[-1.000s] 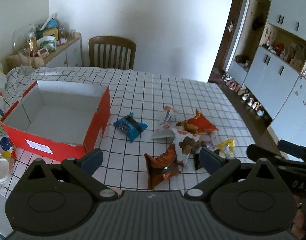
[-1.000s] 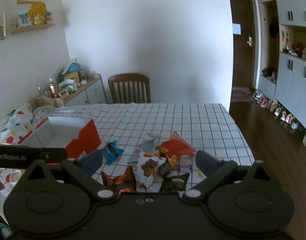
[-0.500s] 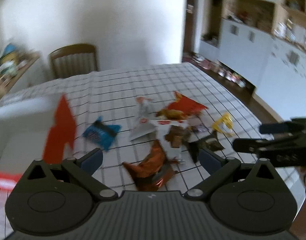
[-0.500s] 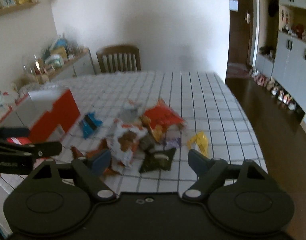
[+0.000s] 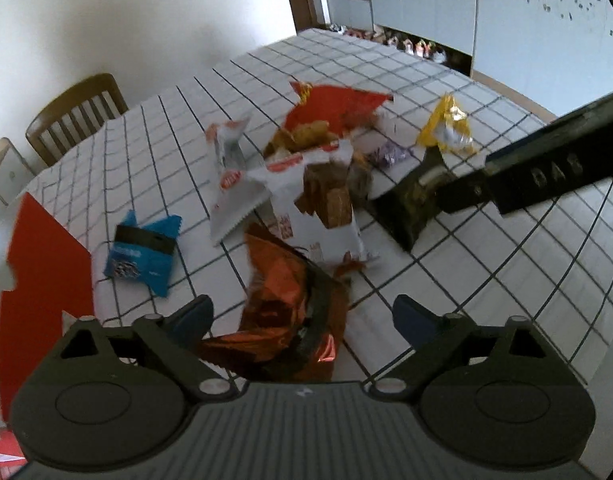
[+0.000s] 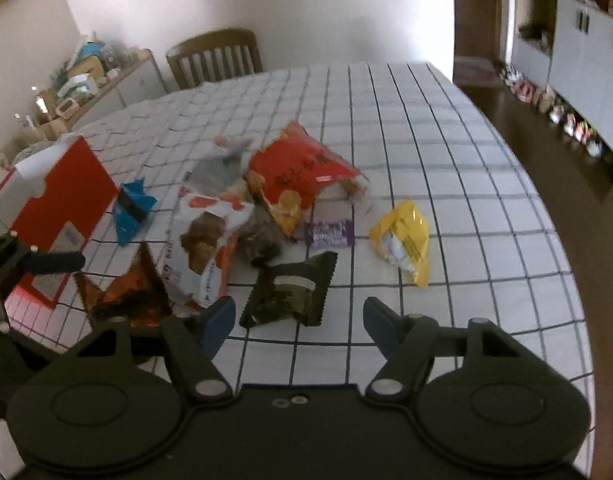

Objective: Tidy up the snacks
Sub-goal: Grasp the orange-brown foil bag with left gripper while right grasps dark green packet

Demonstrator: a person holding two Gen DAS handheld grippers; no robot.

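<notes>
Both my jaws have dropped toward the snack pile on the table (image 6: 446, 160) and are closing, neither pressing anything yet. My left gripper (image 5: 300, 320) has the orange bag (image 5: 290, 300) between its jaws; my right gripper (image 6: 298, 318) has the dark packet (image 6: 290, 290) just ahead, between its tips. Off to the left waits the red box (image 6: 62, 200), so I judge the first pickups are imminent.

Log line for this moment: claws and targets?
left claw: closing over orange packet, no grip | right claw: closing toward dark packet, no grip
</notes>
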